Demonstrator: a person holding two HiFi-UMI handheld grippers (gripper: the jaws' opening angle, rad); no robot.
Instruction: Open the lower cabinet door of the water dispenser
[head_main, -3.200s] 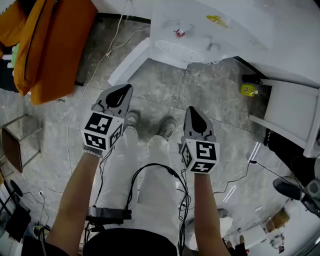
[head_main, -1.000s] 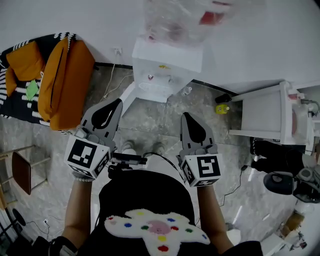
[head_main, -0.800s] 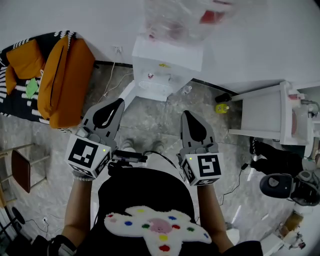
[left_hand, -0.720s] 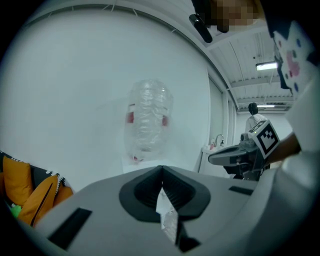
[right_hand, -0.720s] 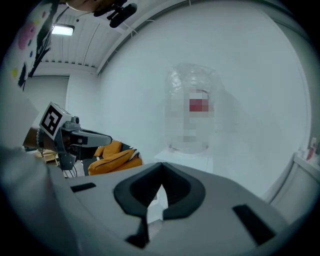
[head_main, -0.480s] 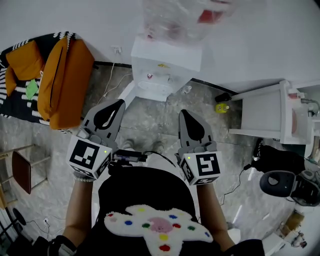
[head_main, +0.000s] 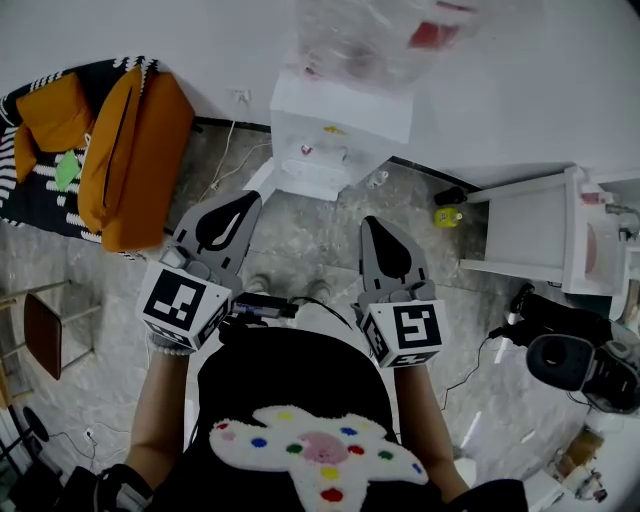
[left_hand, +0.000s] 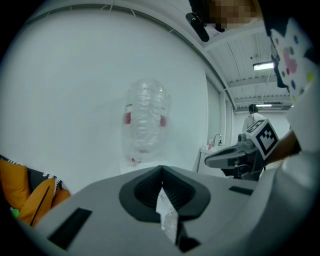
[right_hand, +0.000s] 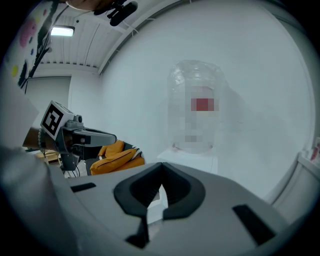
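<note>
The white water dispenser (head_main: 335, 125) stands against the wall ahead of me with a clear bottle (head_main: 385, 35) on top. From above its lower front is foreshortened, so the cabinet door does not show. My left gripper (head_main: 238, 205) and right gripper (head_main: 380, 230) hover side by side over the floor, well short of the dispenser, both shut and empty. In the left gripper view the shut jaws (left_hand: 161, 172) point at the bottle (left_hand: 145, 122). In the right gripper view the shut jaws (right_hand: 161, 170) sit under the bottle (right_hand: 197, 110) and dispenser top (right_hand: 192, 161).
An orange bag (head_main: 125, 150) lies on a striped seat at the left. A white side unit (head_main: 535, 225) stands at the right, a small yellow object (head_main: 447, 216) on the floor beside it. A brown stool (head_main: 40, 325) is at far left; cables and black equipment (head_main: 570, 355) are at right.
About three seconds ago the head view looked down at feet and floor; it has since lifted to show the dispenser and wall. Over the last second both grippers have stayed shut and nearly still.
</note>
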